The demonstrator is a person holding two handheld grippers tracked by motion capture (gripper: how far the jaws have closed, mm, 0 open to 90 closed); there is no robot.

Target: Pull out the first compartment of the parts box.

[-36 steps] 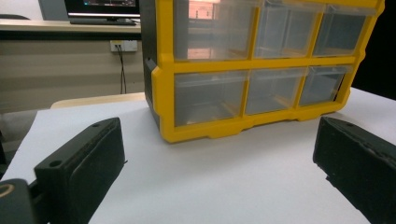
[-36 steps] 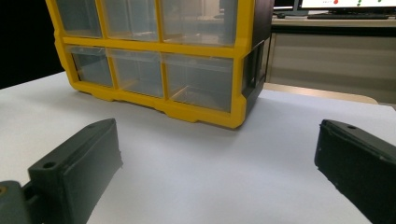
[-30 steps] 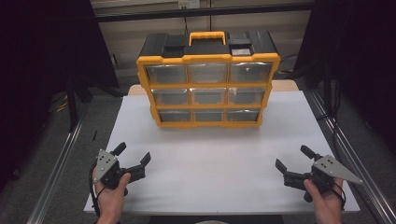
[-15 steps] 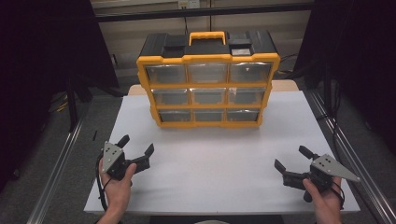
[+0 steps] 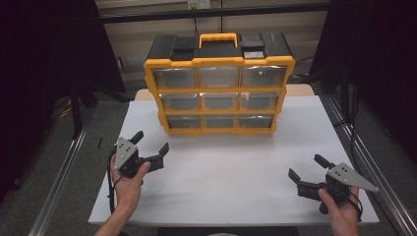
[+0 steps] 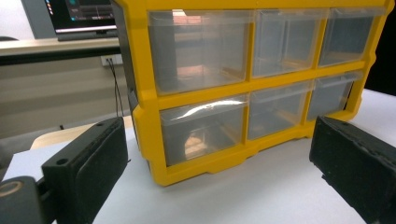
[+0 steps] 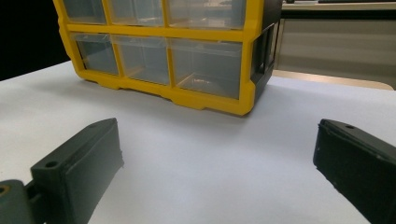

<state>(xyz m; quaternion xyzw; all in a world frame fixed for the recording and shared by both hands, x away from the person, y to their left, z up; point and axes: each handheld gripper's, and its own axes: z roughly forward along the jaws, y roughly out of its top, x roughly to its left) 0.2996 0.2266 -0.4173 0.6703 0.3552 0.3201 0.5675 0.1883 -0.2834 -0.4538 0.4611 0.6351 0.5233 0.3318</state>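
Nearest the person, both grippers hover low over the white tabletop (image 5: 221,177), each held in a hand. The right gripper (image 5: 306,173) sits near the front right corner with its fingers (image 7: 79,163) spread wide apart and nothing between them; it is well apart from the drawer cabinet. The left gripper (image 5: 150,142) is farther forward on the left side, its fingers (image 6: 88,163) likewise wide apart and empty, pointing toward the cabinet's lower left corner.

Beyond them, toward the far edge of the tabletop, stands the yellow drawer cabinet (image 5: 219,88), upright, with three rows of three clear drawers and a yellow carry handle (image 5: 218,38) on its black top. In the left gripper view the bottom left drawer (image 6: 203,128) lies straight ahead, close but not touched, and something small and pale seems to lie inside it; what it is I cannot tell.

My reading is that this is the approach step: the left gripper is closing in on a lower drawer while the right one waits. The next move likely calls for bringing the left fingers onto that drawer's front lip, pinching it and pulling straight out, perhaps with the right gripper steadying the cabinet so it does not slide
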